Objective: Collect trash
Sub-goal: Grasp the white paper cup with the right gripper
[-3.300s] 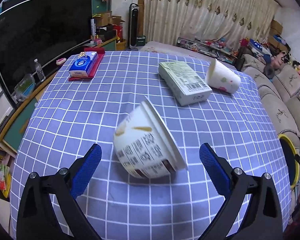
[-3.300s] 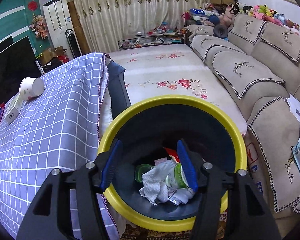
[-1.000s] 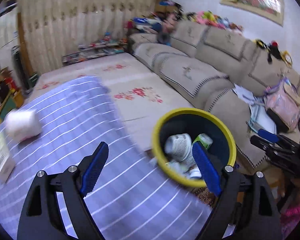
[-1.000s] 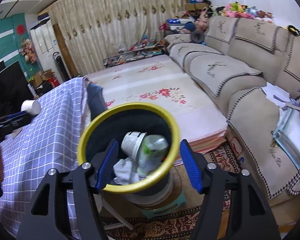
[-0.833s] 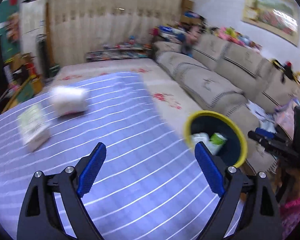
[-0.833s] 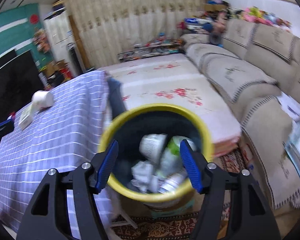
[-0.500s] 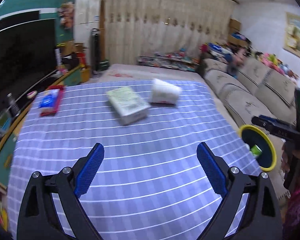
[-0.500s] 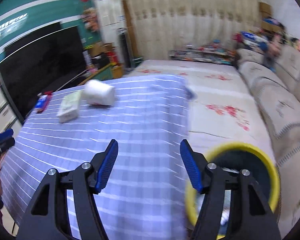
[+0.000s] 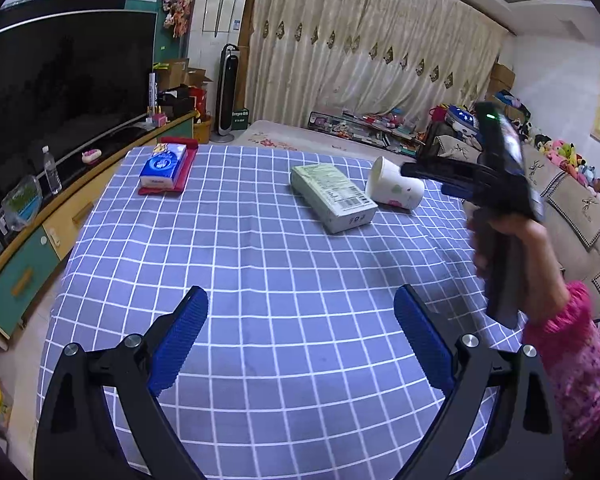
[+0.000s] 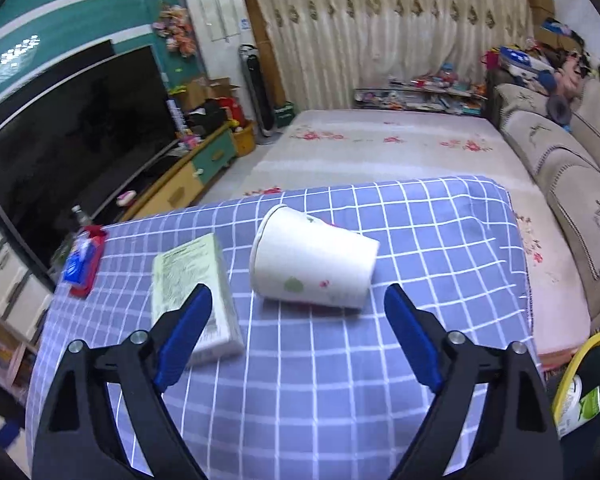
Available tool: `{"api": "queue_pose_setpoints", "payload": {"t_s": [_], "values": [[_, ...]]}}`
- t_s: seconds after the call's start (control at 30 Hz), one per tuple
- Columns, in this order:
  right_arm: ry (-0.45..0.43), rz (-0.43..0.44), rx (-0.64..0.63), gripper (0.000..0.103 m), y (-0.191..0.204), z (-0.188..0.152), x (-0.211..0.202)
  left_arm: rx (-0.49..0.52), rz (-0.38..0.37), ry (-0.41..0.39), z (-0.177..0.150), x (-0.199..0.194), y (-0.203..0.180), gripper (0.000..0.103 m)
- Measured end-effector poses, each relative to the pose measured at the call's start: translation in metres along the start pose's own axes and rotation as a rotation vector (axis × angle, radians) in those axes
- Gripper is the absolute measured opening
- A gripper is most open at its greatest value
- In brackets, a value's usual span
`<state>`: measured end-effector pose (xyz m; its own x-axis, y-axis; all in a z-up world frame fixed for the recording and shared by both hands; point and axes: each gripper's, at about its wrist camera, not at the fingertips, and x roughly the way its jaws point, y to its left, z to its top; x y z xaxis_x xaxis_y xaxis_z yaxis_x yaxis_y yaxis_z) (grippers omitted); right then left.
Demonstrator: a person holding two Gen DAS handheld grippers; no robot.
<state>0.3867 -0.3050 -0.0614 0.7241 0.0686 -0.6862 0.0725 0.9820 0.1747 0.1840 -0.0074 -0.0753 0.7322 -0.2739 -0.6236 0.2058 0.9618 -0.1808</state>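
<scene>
the white paper cup (image 10: pixel 314 270) on its side beside the pale green carton (image 10: pixel 192 280) looks light, crushable; right gripper (image 10: pixel 296 328), just widened and empty, should pinch mid-wall gently.

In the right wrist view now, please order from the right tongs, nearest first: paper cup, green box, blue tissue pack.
1. White paper cup, tipped, straight ahead.
2. Pale green cardboard box, close second, by the left finger.
3. Blue tissue pack, far left edge.
</scene>
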Motion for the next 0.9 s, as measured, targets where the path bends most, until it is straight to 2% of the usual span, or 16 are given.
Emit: {"api": "queue_pose_setpoints", "payload": {"t_s": [0.1,0.43,0.53,0.6,0.63,0.67,0.73,0.9], "values": [[0.008,-0.055,0.036,0.085,0.004,0.003,0.019,0.001,-0.006,0.005,-0.001,0.001,0.005,0.093],[0.027,-0.135,0.069,0.089,0.011,0.01,0.049,-0.009,-0.019,0.015,-0.004,0.0,0.019,0.093],[0.049,-0.131,0.068,0.088,0.012,0.011,0.06,-0.013,-0.019,0.021,-0.007,0.002,0.017,0.093],[0.068,-0.138,0.068,0.062,0.01,0.011,0.066,-0.016,-0.021,0.029,-0.009,0.003,0.016,0.093],[0.086,-0.132,0.074,0.036,0.007,0.011,0.068,-0.017,-0.021,0.034,-0.01,0.004,0.015,0.093],[0.095,-0.126,0.084,0.022,0.004,0.009,0.069,-0.018,-0.019,0.038,-0.011,0.005,0.014,0.093],[0.088,-0.116,0.074,0.012,0.001,0.006,0.065,-0.018,-0.02,0.045,-0.011,0.006,0.013,0.093],[0.064,-0.087,0.046,0.011,-0.012,-0.005,0.039,-0.012,-0.024,0.043,-0.011,0.008,0.01,0.093]]}}
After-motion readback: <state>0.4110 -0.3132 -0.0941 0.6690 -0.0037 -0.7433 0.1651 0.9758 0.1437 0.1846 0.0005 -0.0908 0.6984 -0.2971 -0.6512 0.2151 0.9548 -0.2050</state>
